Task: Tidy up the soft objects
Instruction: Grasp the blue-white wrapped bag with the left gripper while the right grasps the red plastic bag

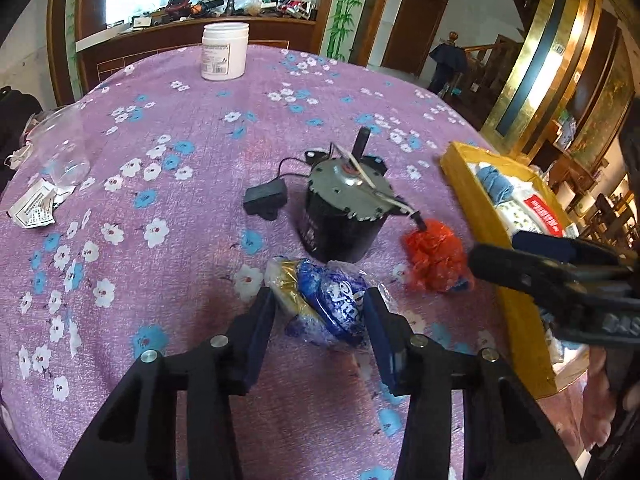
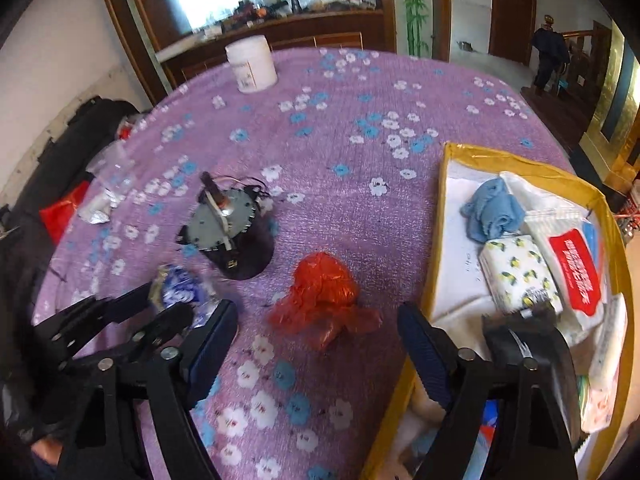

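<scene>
A blue-and-white plastic packet (image 1: 328,304) lies on the purple flowered tablecloth, between the fingers of my left gripper (image 1: 320,312), which is open around it. The packet also shows in the right wrist view (image 2: 180,290), with my left gripper (image 2: 176,312) around it. A crumpled red plastic bag (image 1: 434,256) (image 2: 324,300) lies to its right. My right gripper (image 2: 316,344) is open and empty, just short of the red bag. A yellow-rimmed box (image 2: 442,200) (image 1: 472,196) at the right holds a blue cloth (image 2: 494,210), tissue packs (image 2: 516,274) and a wipes pack (image 2: 576,272).
A black electric motor (image 1: 344,212) (image 2: 232,236) with wires stands right behind the packet. A white jar (image 1: 224,52) (image 2: 252,64) is at the table's far side. A clear plastic cup (image 1: 60,148) and wrappers (image 1: 34,208) lie at the left.
</scene>
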`<state>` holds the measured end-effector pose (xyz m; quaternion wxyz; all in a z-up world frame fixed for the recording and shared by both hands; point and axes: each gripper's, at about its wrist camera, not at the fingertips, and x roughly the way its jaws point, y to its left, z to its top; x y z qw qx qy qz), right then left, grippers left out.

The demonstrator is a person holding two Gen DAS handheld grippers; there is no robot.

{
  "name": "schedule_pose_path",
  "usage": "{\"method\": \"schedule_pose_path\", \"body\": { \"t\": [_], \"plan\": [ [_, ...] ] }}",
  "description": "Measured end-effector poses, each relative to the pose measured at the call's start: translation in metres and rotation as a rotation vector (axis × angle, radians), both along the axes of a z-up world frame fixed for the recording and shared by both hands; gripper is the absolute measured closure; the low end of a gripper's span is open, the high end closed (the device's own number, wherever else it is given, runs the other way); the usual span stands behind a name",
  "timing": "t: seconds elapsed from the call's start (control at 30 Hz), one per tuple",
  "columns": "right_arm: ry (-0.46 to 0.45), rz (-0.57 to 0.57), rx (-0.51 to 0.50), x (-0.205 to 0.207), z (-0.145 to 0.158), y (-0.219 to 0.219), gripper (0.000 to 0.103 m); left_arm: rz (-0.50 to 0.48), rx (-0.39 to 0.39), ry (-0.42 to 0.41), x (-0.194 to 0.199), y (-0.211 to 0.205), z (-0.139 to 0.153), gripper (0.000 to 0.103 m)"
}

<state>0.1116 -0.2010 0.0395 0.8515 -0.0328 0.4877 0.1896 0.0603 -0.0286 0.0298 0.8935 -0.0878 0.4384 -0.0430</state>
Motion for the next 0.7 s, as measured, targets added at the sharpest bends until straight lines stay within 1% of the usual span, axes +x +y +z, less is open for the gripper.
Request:
{"method": "schedule_pose_path", "body": {
  "t": [0.1, 0.2, 0.27, 0.3, 0.33, 0.43, 0.53, 0.57, 0.63, 0.7],
  "plan": [
    [0.036, -0.003, -0.033, 0.012, -0.014, 0.006, 0.031, 0.003, -0.006, 0.004, 0.000, 0.001, 0.000, 0.058],
    [0.066, 0.000, -0.050, 0.019, -0.025, 0.010, 0.033, 0.005, -0.004, 0.006, 0.000, 0.001, -0.001, 0.056],
    [0.074, 0.005, -0.070, 0.019, -0.032, 0.014, 0.042, 0.008, -0.006, 0.010, 0.001, 0.001, -0.002, 0.052],
    [0.061, 0.003, -0.093, 0.018, -0.034, 0.015, 0.058, 0.005, -0.009, 0.012, 0.002, 0.001, -0.003, 0.051],
    [0.066, 0.001, -0.084, 0.018, -0.035, 0.014, 0.064, 0.004, -0.009, 0.013, 0.003, 0.000, -0.004, 0.049],
    [0.058, -0.013, -0.029, 0.012, -0.031, 0.005, 0.065, 0.008, -0.009, 0.030, 0.007, -0.001, -0.010, 0.038],
    [0.036, -0.016, 0.010, 0.000, -0.026, -0.003, 0.065, 0.003, -0.030, 0.042, 0.010, 0.000, -0.013, 0.038],
    [0.028, -0.022, 0.021, -0.005, -0.024, -0.005, 0.065, 0.000, -0.030, 0.039, 0.009, -0.001, -0.013, 0.045],
    [0.012, -0.029, 0.043, -0.013, -0.021, -0.009, 0.065, -0.027, -0.027, 0.020, 0.007, -0.006, -0.011, 0.055],
    [-0.002, -0.032, 0.062, -0.023, -0.017, -0.013, 0.064, -0.035, 0.004, -0.003, 0.004, -0.012, -0.009, 0.059]
  ]
}}
